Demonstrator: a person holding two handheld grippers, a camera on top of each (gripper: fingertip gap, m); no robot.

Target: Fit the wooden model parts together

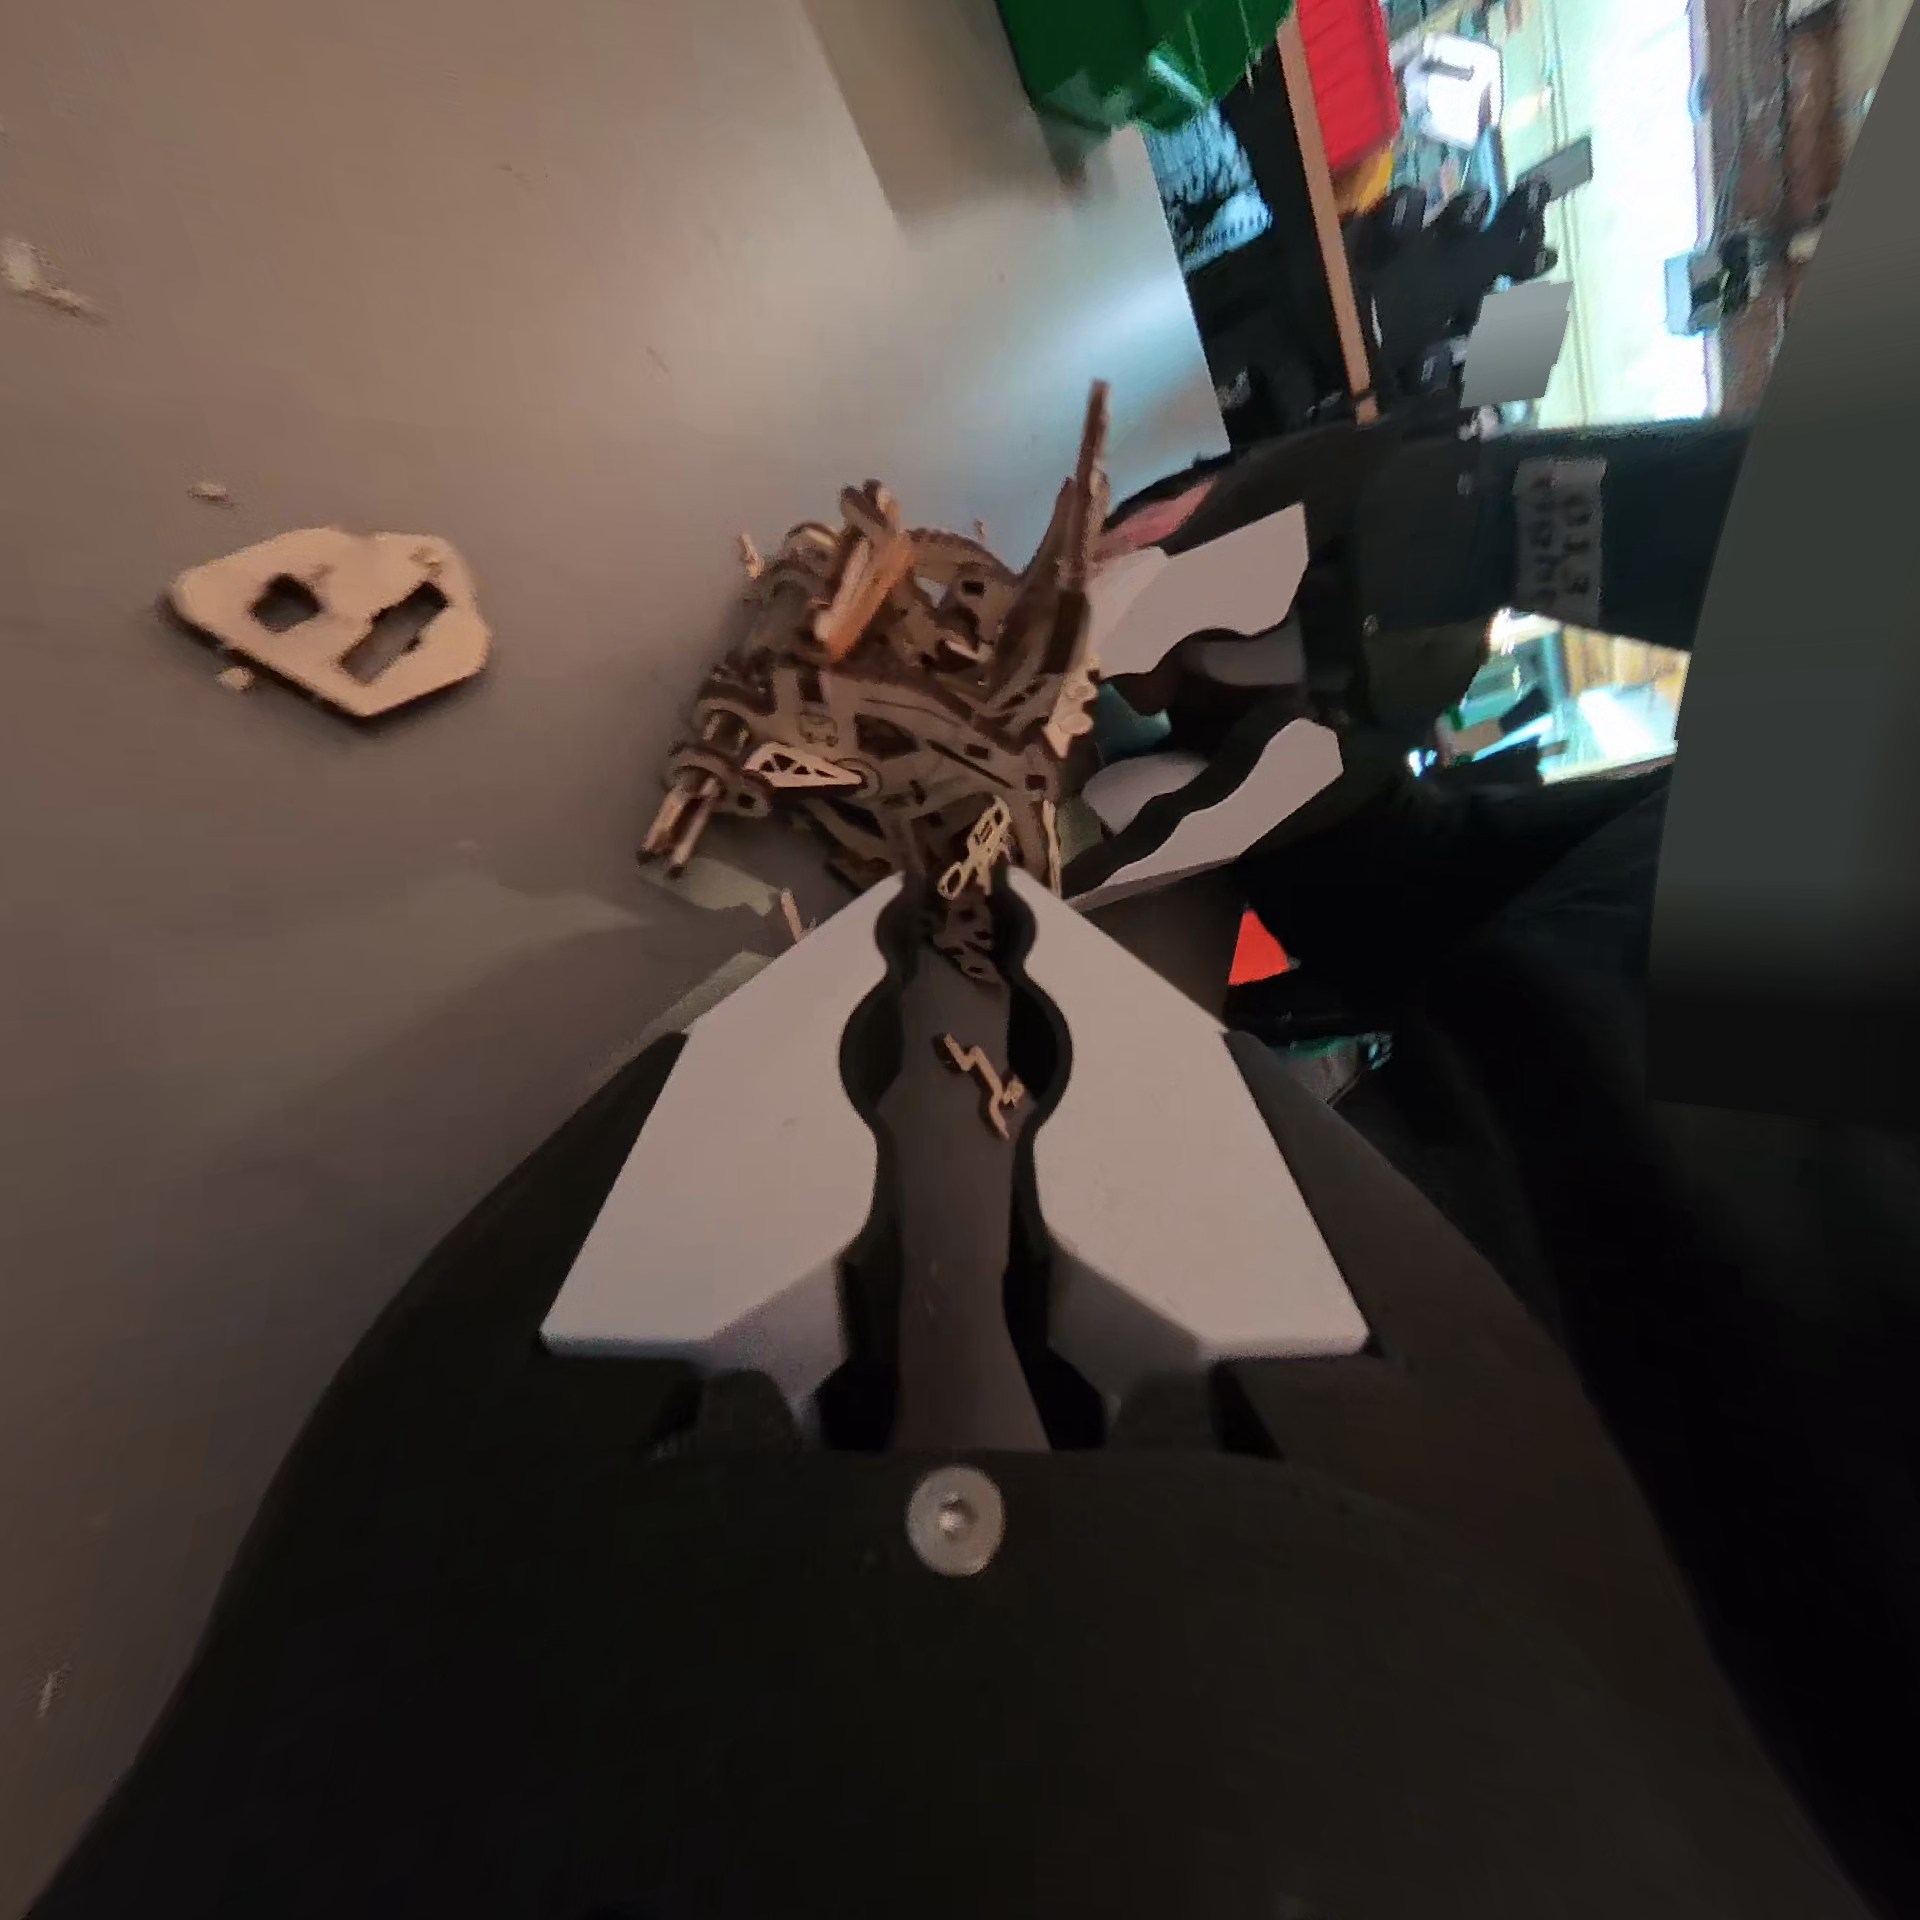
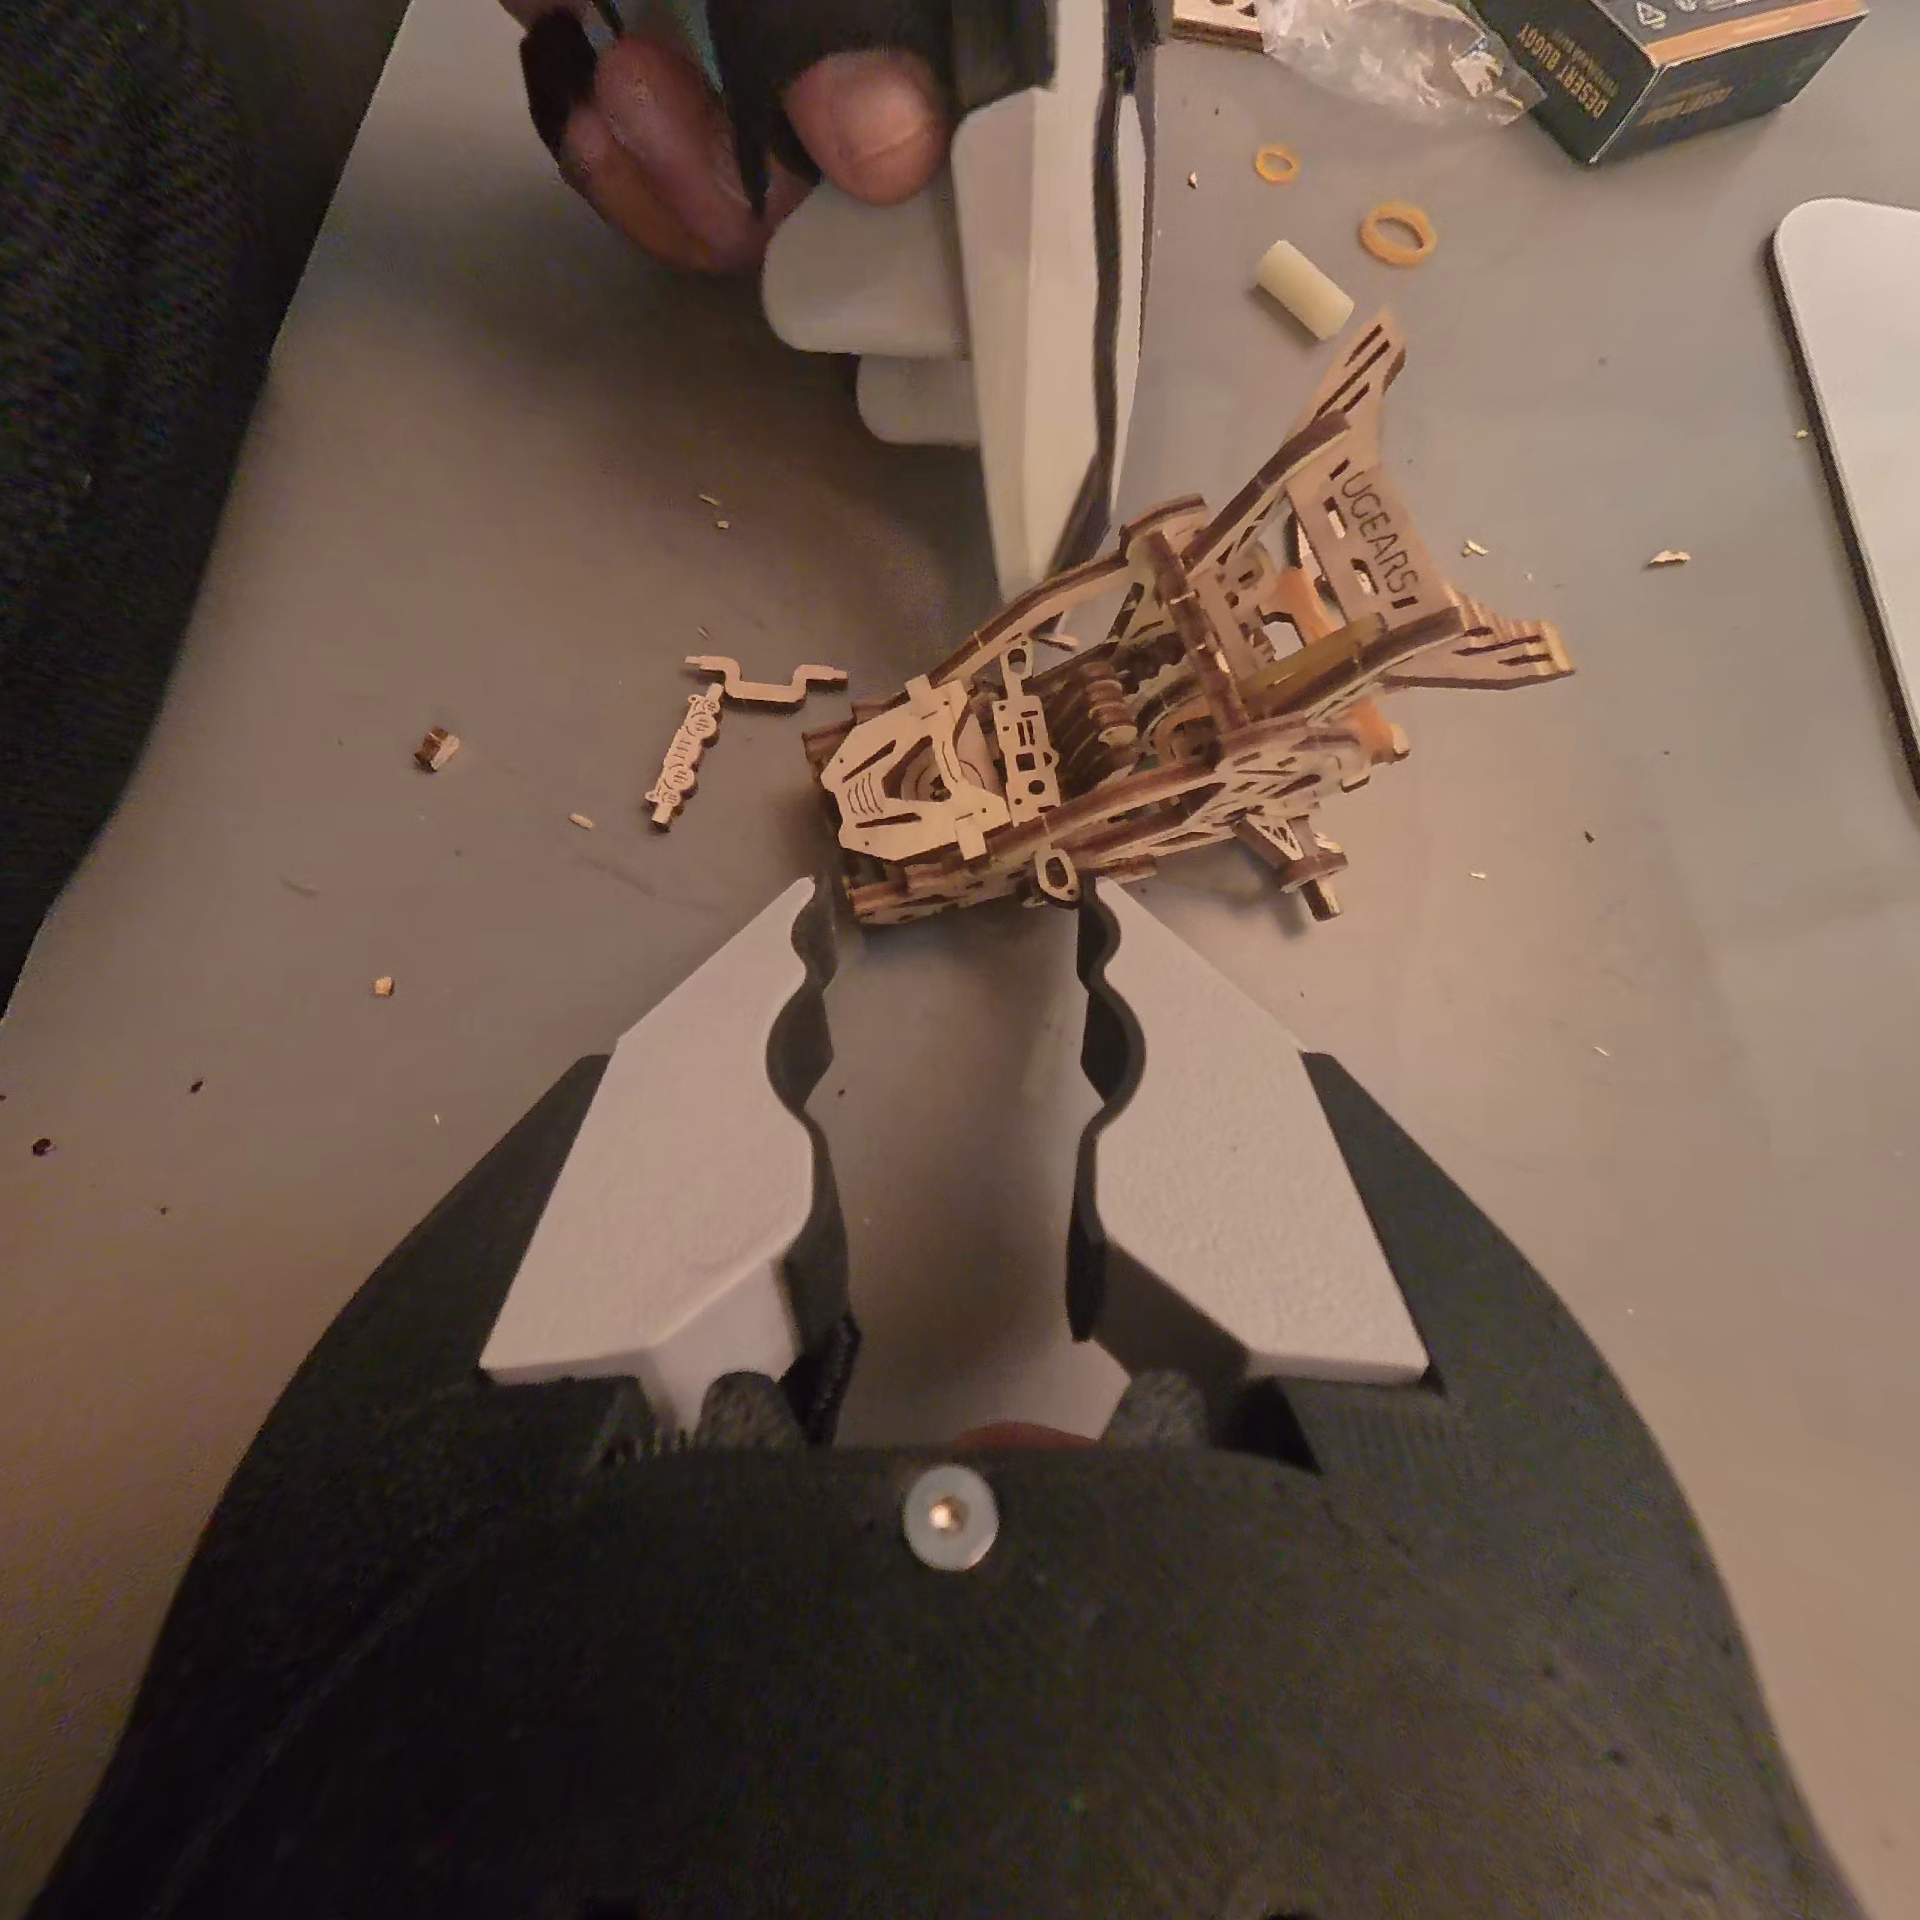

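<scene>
The wooden model (image 2: 1143, 727), a partly built buggy, sits tilted on the grey table (image 2: 520, 468); it also shows in the left wrist view (image 1: 883, 707). My left gripper (image 1: 956, 888) is closed to a narrow gap on a thin edge of the model; in the right wrist view it (image 2: 1039, 582) comes down from above. My right gripper (image 2: 951, 894) is open and empty, its tips just short of the model's near end; it also shows in the left wrist view (image 1: 1112, 717). A loose zigzag part (image 2: 769, 686) and a slim fretted strip (image 2: 681, 758) lie left of the model.
A flat wooden plate with cutouts (image 1: 332, 623) lies apart on the table. Two rubber bands (image 2: 1397, 234), a white cylinder (image 2: 1304, 286), a dark box (image 2: 1662, 73) and a plastic bag (image 2: 1382, 52) lie at the back right. A white pad (image 2: 1860, 468) lies at the right edge. Wood crumbs are scattered around. About 5 cm separates my left fingertips from my right. The white cylinder (image 2: 1304, 286) lies around 15 cm away from my left fingertips.
</scene>
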